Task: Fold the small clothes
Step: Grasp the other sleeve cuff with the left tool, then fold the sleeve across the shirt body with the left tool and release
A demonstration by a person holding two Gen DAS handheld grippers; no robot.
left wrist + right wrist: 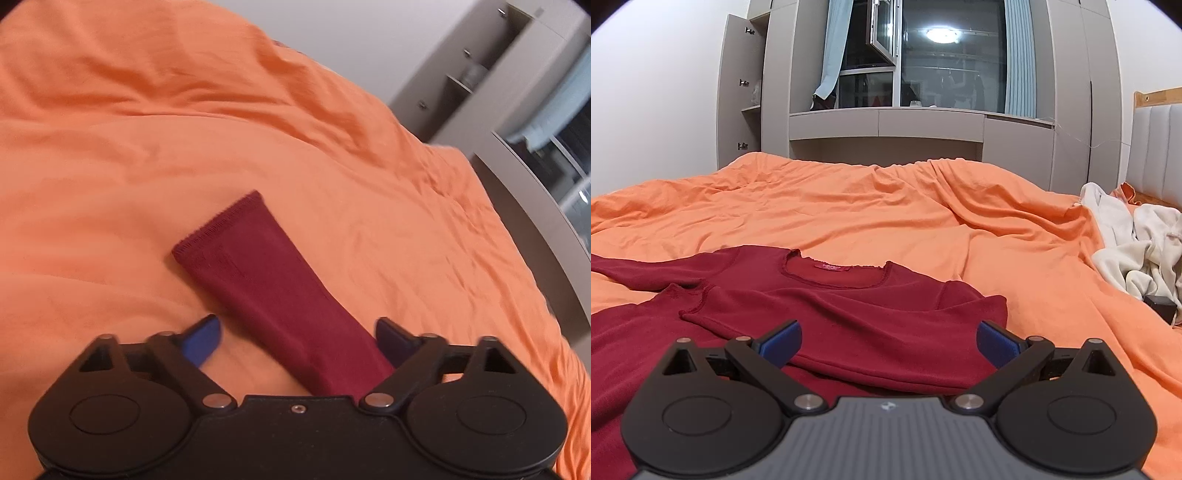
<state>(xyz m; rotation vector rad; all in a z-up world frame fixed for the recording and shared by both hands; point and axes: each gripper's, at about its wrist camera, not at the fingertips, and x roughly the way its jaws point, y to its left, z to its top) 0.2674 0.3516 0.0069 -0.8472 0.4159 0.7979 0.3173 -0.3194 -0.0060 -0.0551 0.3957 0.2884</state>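
Your left tongs [293, 338] stood wide, holding nothing, with the sleeve [258, 280] between them on the bed [110, 147]. Your right tongs [888, 343] stood wide above the shirt [849, 310]. It looked soft and light; the sleeve's cuff seemed best to pinch.

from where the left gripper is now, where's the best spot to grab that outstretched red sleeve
Probably the cuff end of the red sleeve, at its ribbed edge, which lies flat and free on the orange sheet. Come in from beyond the cuff, along the sleeve's length, pinching one corner. The left gripper is open and straddles the sleeve nearer the shoulder, where a lift would only bunch it.
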